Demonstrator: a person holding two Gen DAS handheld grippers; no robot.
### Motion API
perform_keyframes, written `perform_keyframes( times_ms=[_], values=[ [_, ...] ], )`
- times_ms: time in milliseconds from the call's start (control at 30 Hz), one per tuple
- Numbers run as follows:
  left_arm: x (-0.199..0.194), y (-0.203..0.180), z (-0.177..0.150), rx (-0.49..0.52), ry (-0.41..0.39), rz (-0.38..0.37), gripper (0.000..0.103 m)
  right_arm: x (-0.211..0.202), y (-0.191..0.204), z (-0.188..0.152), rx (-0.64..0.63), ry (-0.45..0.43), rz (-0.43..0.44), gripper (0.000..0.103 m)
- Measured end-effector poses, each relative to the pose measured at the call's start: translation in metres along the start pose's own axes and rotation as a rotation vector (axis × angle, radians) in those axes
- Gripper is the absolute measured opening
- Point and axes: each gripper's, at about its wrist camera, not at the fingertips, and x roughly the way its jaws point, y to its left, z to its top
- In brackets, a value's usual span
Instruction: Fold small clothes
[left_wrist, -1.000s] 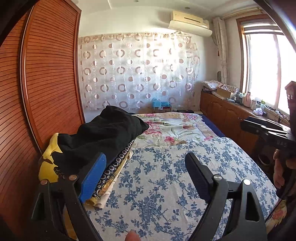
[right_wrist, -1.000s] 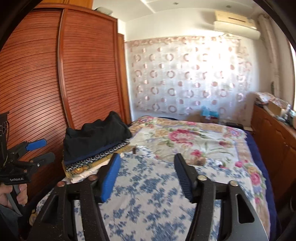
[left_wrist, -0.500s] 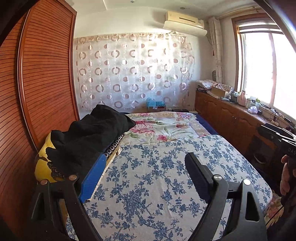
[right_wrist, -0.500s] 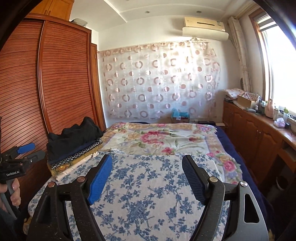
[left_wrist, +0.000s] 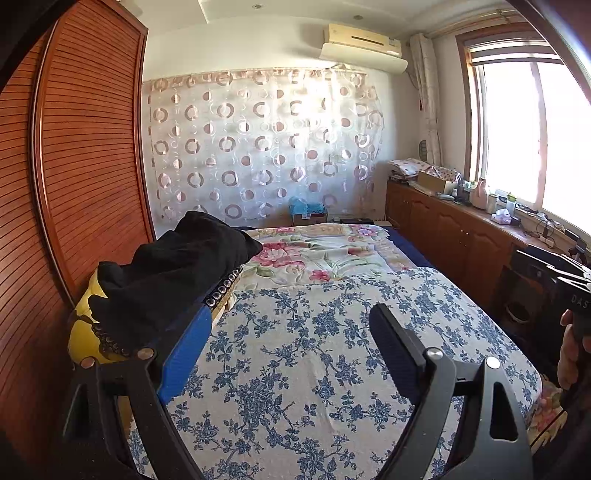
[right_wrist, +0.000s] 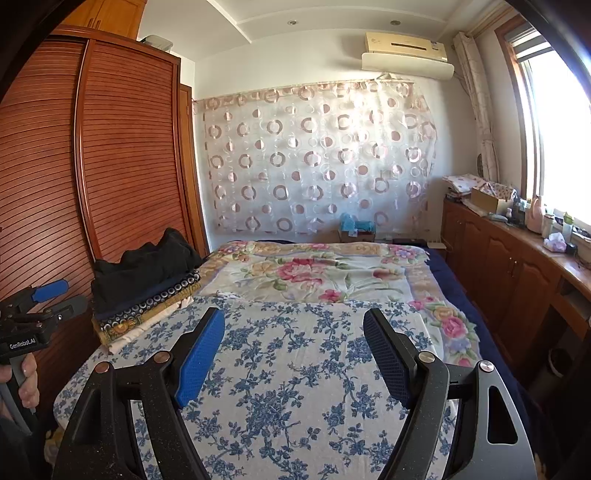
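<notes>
So the stack of folded clothes lies lengthwise along the bed's wardrobe-side edge. Left tool hovers wide open, empty. Right tool just opened up, nothing between its jaws.

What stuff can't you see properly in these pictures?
- Clothes pile, left wrist view: the lower layers are hidden under the black garment and behind the left hand-held gripper.
- Items on the wooden counter, right wrist view: too small, washed out by window glare.
- Right hand-held gripper, left wrist view: cut off by the edge.

Clothes pile beside blue-floral sheet
</notes>
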Motion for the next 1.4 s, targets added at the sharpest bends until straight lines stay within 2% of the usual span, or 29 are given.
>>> perform_keyframes(
  times_ms=[367,1400],
  values=[
    [-0.005,-0.006,-0.002,0.005,-0.006,-0.007,0.087,-0.009,-0.007,-0.01,0.008,-0.006,-0.009,0.079],
    [-0.007,-0.012,-0.002,-0.004,-0.013,-0.006,0.088,-0.013,-0.022,-0.01,0.002,-0.021,-0.006,0.079]
  ],
)
